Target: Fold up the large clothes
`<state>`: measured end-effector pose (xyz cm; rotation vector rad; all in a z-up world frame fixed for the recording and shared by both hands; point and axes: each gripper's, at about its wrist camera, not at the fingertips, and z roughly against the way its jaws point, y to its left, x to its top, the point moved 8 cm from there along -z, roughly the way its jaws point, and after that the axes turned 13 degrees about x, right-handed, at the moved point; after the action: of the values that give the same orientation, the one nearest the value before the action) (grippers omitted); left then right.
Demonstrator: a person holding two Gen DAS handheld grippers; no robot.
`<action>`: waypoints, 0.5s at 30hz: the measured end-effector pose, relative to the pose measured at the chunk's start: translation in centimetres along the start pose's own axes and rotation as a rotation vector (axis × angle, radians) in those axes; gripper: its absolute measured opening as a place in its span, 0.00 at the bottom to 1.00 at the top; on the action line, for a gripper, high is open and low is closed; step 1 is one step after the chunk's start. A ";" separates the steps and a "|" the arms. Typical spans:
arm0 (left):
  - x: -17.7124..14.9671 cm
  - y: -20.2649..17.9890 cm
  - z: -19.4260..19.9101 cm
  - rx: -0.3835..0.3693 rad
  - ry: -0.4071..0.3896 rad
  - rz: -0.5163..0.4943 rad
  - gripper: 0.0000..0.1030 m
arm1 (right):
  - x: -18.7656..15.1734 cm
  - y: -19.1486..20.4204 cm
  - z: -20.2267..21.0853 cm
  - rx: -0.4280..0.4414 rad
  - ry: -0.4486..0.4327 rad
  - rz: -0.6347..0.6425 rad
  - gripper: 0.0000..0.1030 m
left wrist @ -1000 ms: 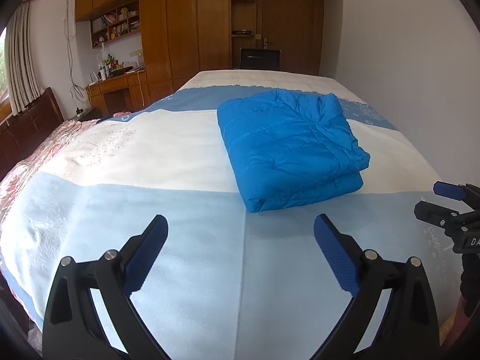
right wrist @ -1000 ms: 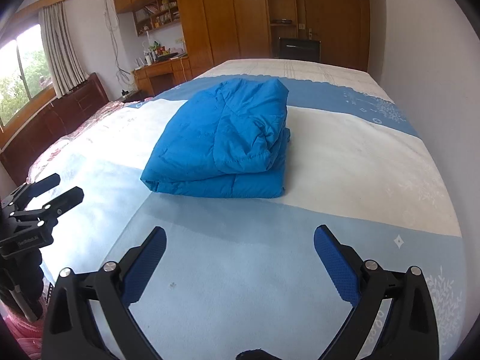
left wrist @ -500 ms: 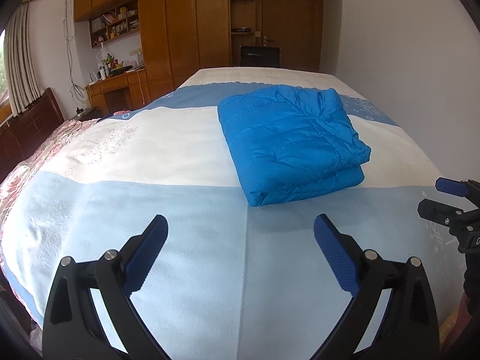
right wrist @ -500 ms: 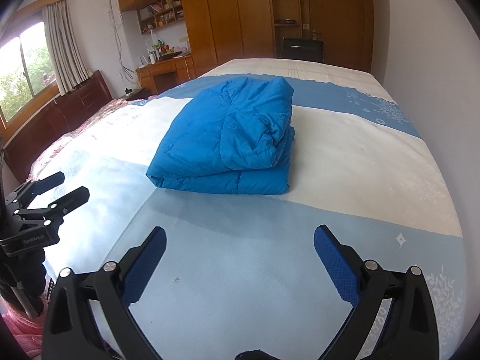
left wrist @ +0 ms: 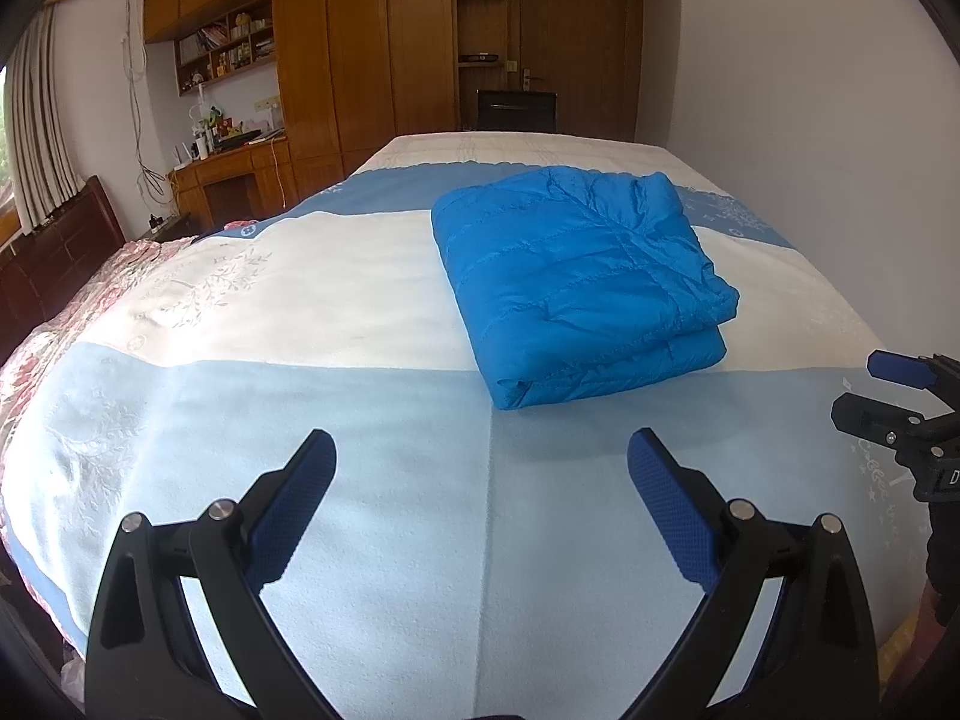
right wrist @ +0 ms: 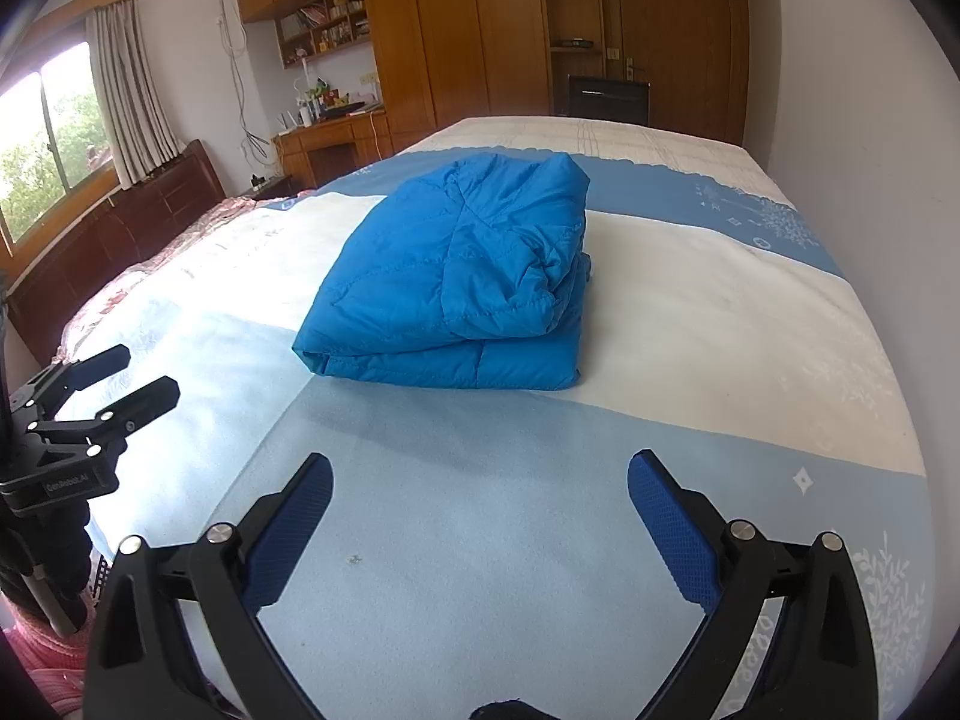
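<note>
A blue quilted jacket (left wrist: 576, 282) lies folded into a thick rectangle on the bed (left wrist: 300, 300); it also shows in the right wrist view (right wrist: 462, 282). My left gripper (left wrist: 480, 462) is open and empty, held above the light blue stripe short of the jacket's near edge. My right gripper (right wrist: 480, 480) is open and empty, also short of the jacket. The right gripper shows at the right edge of the left wrist view (left wrist: 888, 396). The left gripper shows at the left edge of the right wrist view (right wrist: 120, 378).
The bed's cover has blue and white stripes (right wrist: 720, 312). A white wall (left wrist: 810, 120) runs along the bed's right side. A dark headboard (right wrist: 108, 240), a desk (left wrist: 228, 174) and wooden wardrobes (left wrist: 390, 42) stand to the left and behind.
Both grippers have drawn back a little from the jacket and stay open. The folded jacket has not moved.
</note>
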<state>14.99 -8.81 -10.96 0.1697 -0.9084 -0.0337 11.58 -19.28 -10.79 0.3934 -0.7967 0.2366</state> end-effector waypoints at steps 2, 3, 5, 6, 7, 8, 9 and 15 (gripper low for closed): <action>0.0 0.0 0.0 -0.001 0.000 -0.001 0.94 | 0.0 0.0 0.0 0.001 -0.001 0.002 0.96; 0.0 0.0 0.0 -0.001 0.000 -0.002 0.94 | 0.1 0.0 0.0 0.001 -0.001 0.002 0.96; 0.0 0.0 0.0 -0.003 -0.001 -0.002 0.94 | 0.0 0.0 -0.1 0.001 0.000 0.002 0.96; 0.0 0.0 0.0 -0.003 0.000 -0.002 0.94 | 0.0 0.0 -0.1 0.000 0.000 0.001 0.96; 0.0 -0.1 0.0 -0.003 0.000 -0.002 0.94 | 0.0 0.0 -0.1 -0.001 0.001 0.000 0.96; 0.0 0.0 0.0 -0.003 0.000 -0.002 0.94 | 0.1 -0.1 -0.1 -0.001 0.002 -0.001 0.96; 0.0 -0.1 0.0 -0.004 0.000 -0.003 0.94 | 0.1 -0.1 -0.2 -0.001 0.004 -0.002 0.96; -0.1 -0.2 0.0 -0.009 0.006 -0.002 0.94 | 0.1 -0.1 -0.2 -0.001 0.005 -0.001 0.96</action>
<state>14.98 -8.99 -11.08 0.1623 -0.9019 -0.0393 11.84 -19.27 -10.89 0.3925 -0.7920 0.2360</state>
